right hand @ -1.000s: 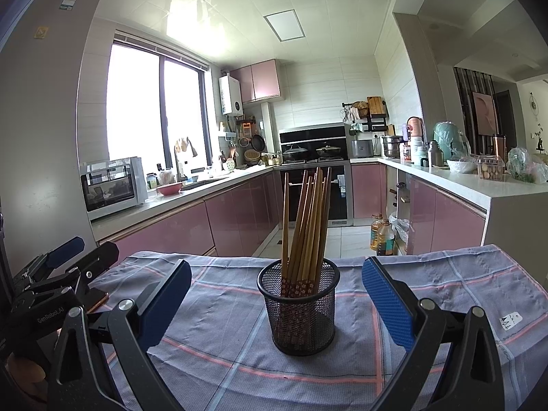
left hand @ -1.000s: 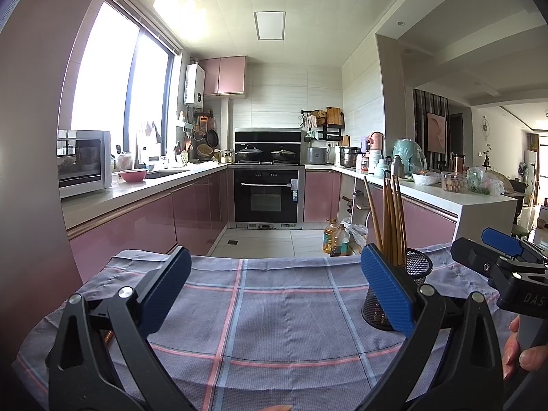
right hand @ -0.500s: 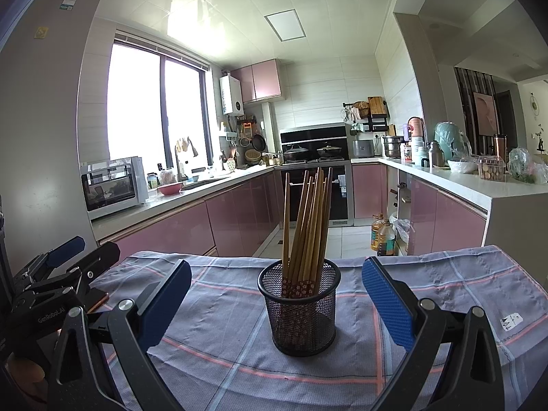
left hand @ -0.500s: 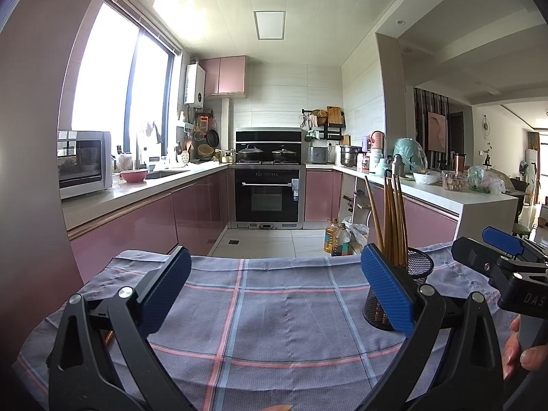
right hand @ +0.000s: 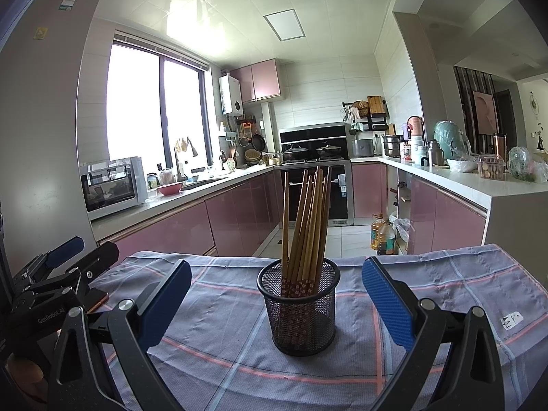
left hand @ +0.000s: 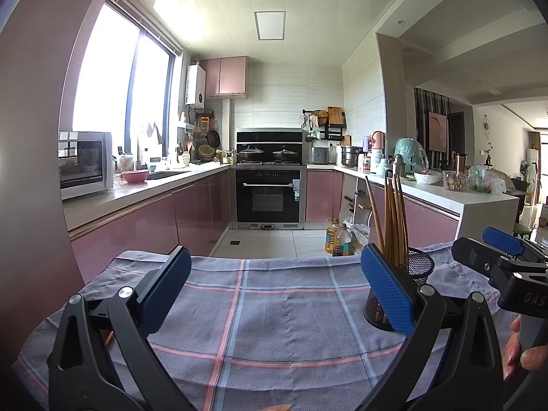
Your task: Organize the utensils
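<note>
both grippers idle and empty. right gripper has its jaws spread wide, pointed straight at the black mesh holder, which stands upright on the checked cloth ahead of the blue pads, lined up with the gap between them but not touched. chopsticks are all bundled in the holder, handles down, leaning slightly right, one standing apart on the left side of the bundle. left gripper is also wide open with nothing between the pads, only bare cloth in front; from its view the holder sits off to the right, partly hidden behind the right-hand pad. there's a small reddish-brown sliver on the cloth by the left gripper's left finger, might be a stray utensil but too little shows to say. my read: the sorting looks done or nearly done, since every chopstick i can see is already in the holder. if that sliver is a utensil, next move is the left gripper dropping low and flat to pinch it off the cloth, then lifting it over the rim and in tip-up without knocking the bundle. otherwise nothing left but backing off clear of the holder.
</note>
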`<state>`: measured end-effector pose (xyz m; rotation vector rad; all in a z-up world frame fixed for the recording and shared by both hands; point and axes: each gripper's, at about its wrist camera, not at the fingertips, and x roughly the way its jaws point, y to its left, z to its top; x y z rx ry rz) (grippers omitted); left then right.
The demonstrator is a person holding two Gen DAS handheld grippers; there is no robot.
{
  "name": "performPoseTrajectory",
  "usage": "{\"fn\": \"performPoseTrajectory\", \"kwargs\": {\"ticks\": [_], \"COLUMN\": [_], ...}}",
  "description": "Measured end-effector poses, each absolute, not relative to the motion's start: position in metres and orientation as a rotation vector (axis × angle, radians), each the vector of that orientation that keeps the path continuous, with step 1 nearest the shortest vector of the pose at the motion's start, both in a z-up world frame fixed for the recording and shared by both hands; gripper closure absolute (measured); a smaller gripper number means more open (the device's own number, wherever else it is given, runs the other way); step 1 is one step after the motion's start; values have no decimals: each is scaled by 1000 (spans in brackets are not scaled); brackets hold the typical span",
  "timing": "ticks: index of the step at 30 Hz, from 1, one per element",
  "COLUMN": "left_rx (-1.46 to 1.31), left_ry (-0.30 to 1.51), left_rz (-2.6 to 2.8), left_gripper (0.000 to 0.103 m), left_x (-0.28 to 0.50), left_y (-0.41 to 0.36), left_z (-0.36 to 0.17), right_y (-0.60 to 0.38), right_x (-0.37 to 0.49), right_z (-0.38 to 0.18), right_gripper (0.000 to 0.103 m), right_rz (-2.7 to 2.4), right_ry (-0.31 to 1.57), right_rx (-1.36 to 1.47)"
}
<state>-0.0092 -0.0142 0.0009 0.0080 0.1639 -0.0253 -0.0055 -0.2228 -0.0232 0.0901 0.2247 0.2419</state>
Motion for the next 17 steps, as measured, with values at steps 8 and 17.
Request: {"fn": "performPoseTrajectory", "kwargs": {"ticks": [8,17], "left_rx": [21,13], "left_ry": [162,316], "left_rz": [-28,-36], "left_gripper": [5,5], "left_x": [-10,18], "left_y": [-17,-6], "left_z": [1,-13], "right_y": [-223,-262], "right_x": [-5,24], "right_z": [-24,-49], "right_gripper": [7,7], "right_rz": [243,108], "right_ry": [229,425], "right_rx": [89,55]}}
